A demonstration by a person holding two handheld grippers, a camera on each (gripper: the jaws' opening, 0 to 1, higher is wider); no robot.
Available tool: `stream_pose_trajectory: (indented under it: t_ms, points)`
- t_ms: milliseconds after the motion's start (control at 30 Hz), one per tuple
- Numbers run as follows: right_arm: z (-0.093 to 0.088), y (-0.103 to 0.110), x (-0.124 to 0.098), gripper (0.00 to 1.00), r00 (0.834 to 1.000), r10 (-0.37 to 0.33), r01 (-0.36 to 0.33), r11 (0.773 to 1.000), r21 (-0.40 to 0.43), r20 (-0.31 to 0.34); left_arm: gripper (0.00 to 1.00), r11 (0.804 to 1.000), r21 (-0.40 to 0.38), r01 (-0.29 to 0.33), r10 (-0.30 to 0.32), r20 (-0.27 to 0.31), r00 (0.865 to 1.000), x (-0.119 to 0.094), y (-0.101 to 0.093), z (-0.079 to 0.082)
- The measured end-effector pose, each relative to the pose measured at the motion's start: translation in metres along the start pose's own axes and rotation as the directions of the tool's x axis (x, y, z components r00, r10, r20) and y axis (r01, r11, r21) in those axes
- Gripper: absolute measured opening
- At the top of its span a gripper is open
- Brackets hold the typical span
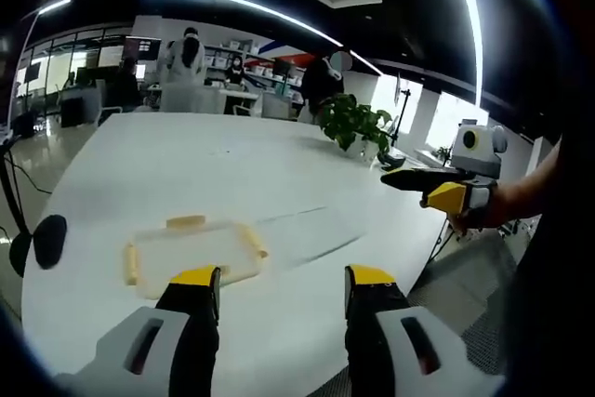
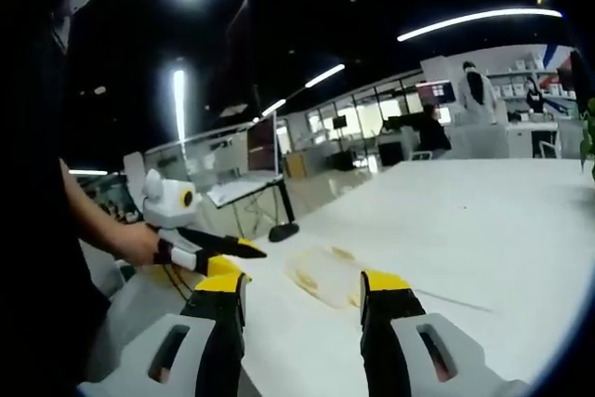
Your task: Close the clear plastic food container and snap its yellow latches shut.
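Clear plastic food container (image 1: 192, 251) with yellow latches (image 1: 252, 240) lies on the white desk (image 1: 242, 174); both grippers hover empty, jaws apart, and should approach level, pressing latches squarely.

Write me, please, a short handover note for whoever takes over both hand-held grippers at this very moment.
Left hand-held gripper: open, holding nothing, above the white table just short of the container.
Right hand-held gripper: open, holding nothing, farther back from the container.
Clear plastic food container: lies flat on the table, its yellow latches showing along its edges. Whether the lid is seated is too blurred to tell.
Done: nothing evident; neither gripper touches the container.
Left: check the lid is on, press it down, then snap each latch shut.
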State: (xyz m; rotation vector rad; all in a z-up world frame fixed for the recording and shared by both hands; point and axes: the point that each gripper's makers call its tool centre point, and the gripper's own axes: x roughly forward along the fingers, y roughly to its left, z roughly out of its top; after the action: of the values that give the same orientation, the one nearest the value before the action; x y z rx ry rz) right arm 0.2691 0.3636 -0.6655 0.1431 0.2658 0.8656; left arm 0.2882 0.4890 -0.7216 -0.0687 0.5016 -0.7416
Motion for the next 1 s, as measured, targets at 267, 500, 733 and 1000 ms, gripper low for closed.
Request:
stream_pose_trajectory:
  t_ms: [267, 500, 733, 1000]
  points:
    - [0.0, 0.004, 0.013, 0.48, 1.0, -0.009, 0.009, 1.0, -0.002, -0.003, 0.53, 1.0, 0.004, 0.008, -0.008, -0.005, 1.0, -0.003, 0.012, 0.002]
    - [0.001, 0.006, 0.026, 0.48, 1.0, -0.02, 0.02, 1.0, -0.001, -0.004, 0.53, 1.0, -0.004, 0.012, -0.012, -0.003, 1.0, -0.006, 0.027, 0.005]
    - [0.005, 0.0, 0.035, 0.48, 0.999, -0.044, 0.044, 0.999, 0.006, -0.002, 0.52, 1.0, 0.008, 0.023, -0.023, -0.014, 1.0, -0.007, 0.042, 0.007]
    - [0.006, -0.002, 0.046, 0.47, 0.998, -0.06, 0.06, 0.998, 0.007, -0.007, 0.51, 0.999, 0.014, 0.032, -0.032, -0.023, 0.999, -0.006, 0.055, 0.01]
